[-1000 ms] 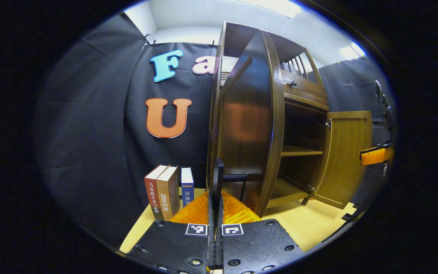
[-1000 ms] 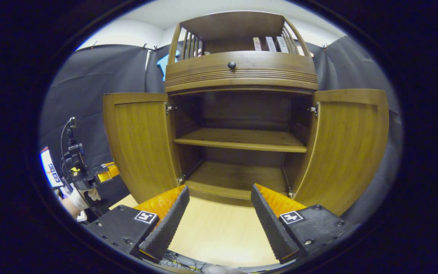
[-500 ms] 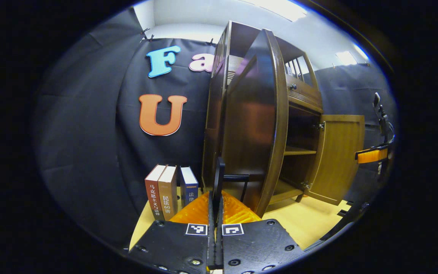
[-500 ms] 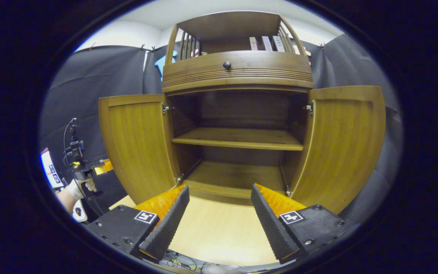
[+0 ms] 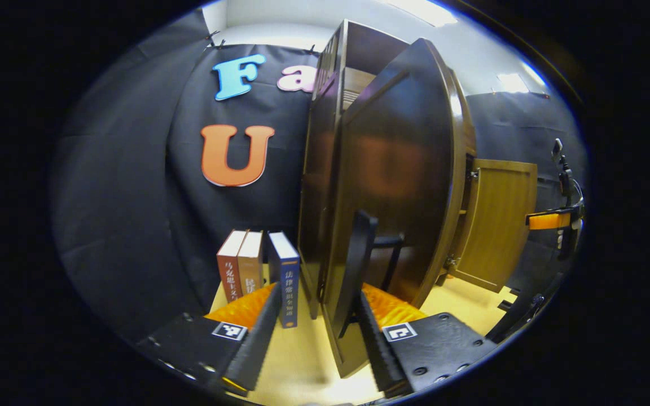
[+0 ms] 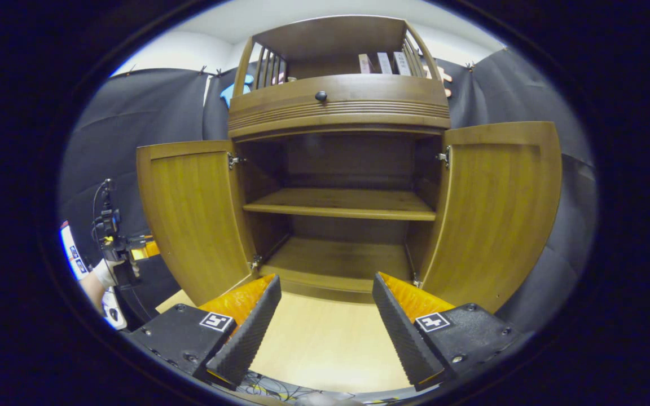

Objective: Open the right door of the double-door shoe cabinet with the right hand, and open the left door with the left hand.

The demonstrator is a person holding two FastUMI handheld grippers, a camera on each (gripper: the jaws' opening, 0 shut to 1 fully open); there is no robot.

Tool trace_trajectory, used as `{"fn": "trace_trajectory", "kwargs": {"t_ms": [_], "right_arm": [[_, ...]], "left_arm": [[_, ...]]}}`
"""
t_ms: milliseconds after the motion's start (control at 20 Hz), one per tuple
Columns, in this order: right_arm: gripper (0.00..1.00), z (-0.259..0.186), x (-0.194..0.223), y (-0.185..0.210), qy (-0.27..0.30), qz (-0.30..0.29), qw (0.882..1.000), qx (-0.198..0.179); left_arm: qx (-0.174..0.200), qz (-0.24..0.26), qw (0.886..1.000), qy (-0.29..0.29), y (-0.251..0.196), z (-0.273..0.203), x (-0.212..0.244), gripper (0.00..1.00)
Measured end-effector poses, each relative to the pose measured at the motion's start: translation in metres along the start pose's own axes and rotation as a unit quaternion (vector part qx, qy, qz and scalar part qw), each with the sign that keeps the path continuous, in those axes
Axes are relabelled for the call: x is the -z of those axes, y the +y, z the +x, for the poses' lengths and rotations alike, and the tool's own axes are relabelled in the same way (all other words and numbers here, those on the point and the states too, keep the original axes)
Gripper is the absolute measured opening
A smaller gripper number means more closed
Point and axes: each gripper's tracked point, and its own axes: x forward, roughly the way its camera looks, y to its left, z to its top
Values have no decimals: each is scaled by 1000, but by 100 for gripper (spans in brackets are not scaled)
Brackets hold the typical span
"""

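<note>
In the left gripper view, the swung-out left door hides nearly all of the shoe cabinet interior, and its handle covers part of one finger. In the right gripper view, the far gripper is perhaps too small to judge.

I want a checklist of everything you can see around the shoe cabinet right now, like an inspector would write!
Surface: pale wooden table, bare in front of the cabinet.
Job's things: shoe cabinet; left door and right door both swung wide open; shelves inside hold nothing.
Clutter: three books standing upright beside the cabinet; more books on its top shelf.
Grippers: left gripper open, straddling the left door's handle; right gripper open, holding nothing.
Cables: a tangle of wires at the table's near edge.
Surroundings: black cloth wall, white ceiling.
</note>
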Motion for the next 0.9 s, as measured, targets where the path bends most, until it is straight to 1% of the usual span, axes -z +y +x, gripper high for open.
{"fn": "trace_trajectory", "kwargs": {"t_ms": [50,100,150,200,250,300,350,400,450,550,700,850,900], "right_arm": [[100,2,1,-3,2,0,1000,2],[100,3,2,-4,4,1,1000,4],[100,4,2,-6,5,2,1000,4],[100,6,3,-8,5,2,1000,6],[100,8,2,-10,5,3,1000,7],[100,10,3,-11,6,5,1000,7],[100,12,2,-11,7,6,1000,7],[100,13,3,-12,7,6,1000,8],[100,15,3,-12,6,6,1000,8],[100,18,3,-14,5,6,1000,9],[100,21,4,-21,6,4,1000,17],[100,22,-4,-35,-3,6,999,36],[100,21,-8,-39,-10,6,999,42]], "left_arm": [[-23,-1,1000,14,10,-5,13,83],[-34,-9,999,-18,12,-10,2,100],[-44,-16,999,-16,12,-13,5,91],[-56,-18,998,-11,9,-20,11,98],[-68,-8,998,-5,6,-26,16,100],[-75,6,997,6,2,-31,22,98],[-86,18,996,13,0,-37,25,97],[-94,22,995,14,-5,-42,24,95],[-97,21,995,12,-13,-47,21,95],[-111,16,994,-9,-25,-55,7,95],[-147,2,988,-41,-38,-65,-21,95],[-153,12,986,-63,-66,-68,-52,95],[-148,13,986,-71,-78,-67,-62,100]]}}
